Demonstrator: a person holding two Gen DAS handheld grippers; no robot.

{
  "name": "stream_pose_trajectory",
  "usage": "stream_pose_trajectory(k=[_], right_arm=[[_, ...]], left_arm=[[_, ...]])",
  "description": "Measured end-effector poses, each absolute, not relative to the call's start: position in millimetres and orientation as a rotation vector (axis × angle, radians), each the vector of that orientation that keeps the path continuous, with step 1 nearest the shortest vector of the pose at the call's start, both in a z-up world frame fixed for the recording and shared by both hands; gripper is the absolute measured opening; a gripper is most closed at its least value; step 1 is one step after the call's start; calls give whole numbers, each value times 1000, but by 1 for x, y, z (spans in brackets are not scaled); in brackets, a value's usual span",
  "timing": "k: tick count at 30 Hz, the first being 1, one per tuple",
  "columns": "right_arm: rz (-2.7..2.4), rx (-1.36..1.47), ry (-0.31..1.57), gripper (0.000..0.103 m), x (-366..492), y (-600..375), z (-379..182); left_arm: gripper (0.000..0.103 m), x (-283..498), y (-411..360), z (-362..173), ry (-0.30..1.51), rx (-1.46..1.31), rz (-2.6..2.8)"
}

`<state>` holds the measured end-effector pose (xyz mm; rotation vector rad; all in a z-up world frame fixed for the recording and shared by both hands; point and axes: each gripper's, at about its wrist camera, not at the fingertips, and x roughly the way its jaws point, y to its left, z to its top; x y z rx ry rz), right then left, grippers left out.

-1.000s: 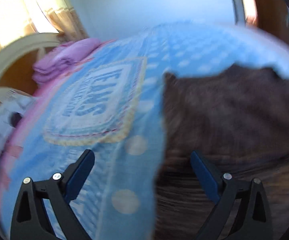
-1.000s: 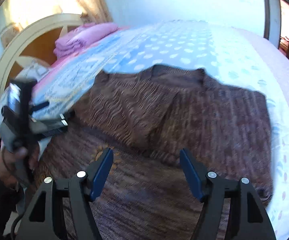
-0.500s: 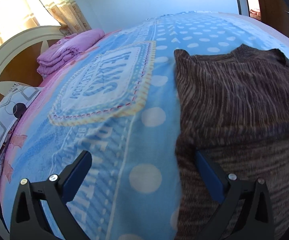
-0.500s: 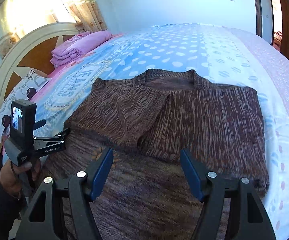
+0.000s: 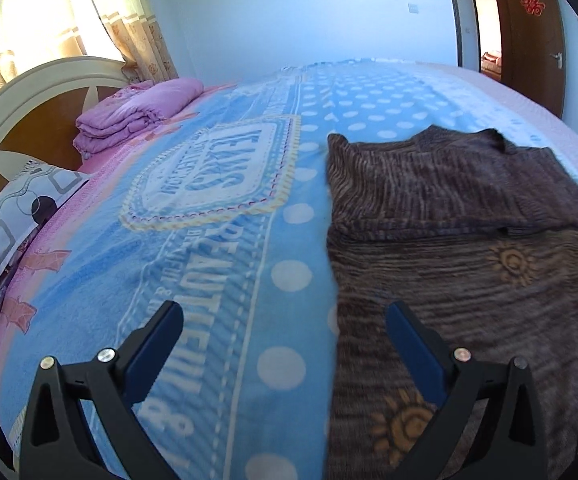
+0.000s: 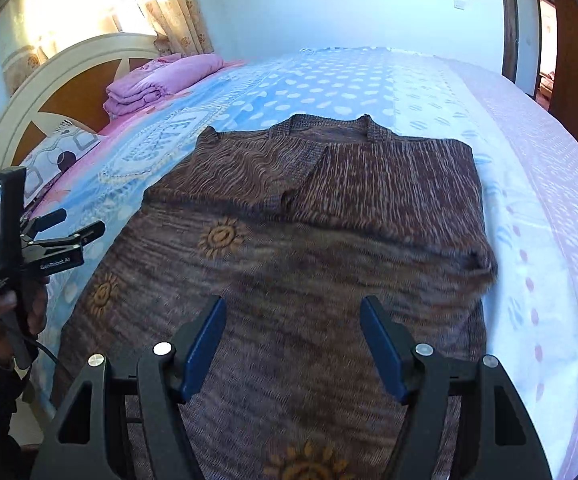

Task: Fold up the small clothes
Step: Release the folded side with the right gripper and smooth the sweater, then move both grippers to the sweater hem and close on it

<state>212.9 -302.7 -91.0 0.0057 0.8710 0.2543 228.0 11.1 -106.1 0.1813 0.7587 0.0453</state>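
A brown knitted sweater with orange sun motifs lies flat on the bed, both sleeves folded in across its upper part. It also shows in the left wrist view, at the right. My left gripper is open and empty, held above the sweater's left edge and the blue blanket. In the right wrist view the left gripper shows at the left, held by a hand. My right gripper is open and empty above the sweater's lower part.
A folded pink quilt and a patterned pillow lie by the cream headboard. A brown door stands at the far right. The bed's pink sheet extends to the right of the sweater.
Both grippers have pulled back and risen from the sweater. The left sleeve now lies folded flat over the body. Both grippers stayed open.
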Motion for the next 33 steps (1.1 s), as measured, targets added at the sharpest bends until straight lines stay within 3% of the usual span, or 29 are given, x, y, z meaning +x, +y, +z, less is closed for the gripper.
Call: stream_pose_trajectory(k=[33], right_arm=[[173,29,972,70,88,-326,-126]], left_arm=[[103,91,12,-123,817,208,-105]])
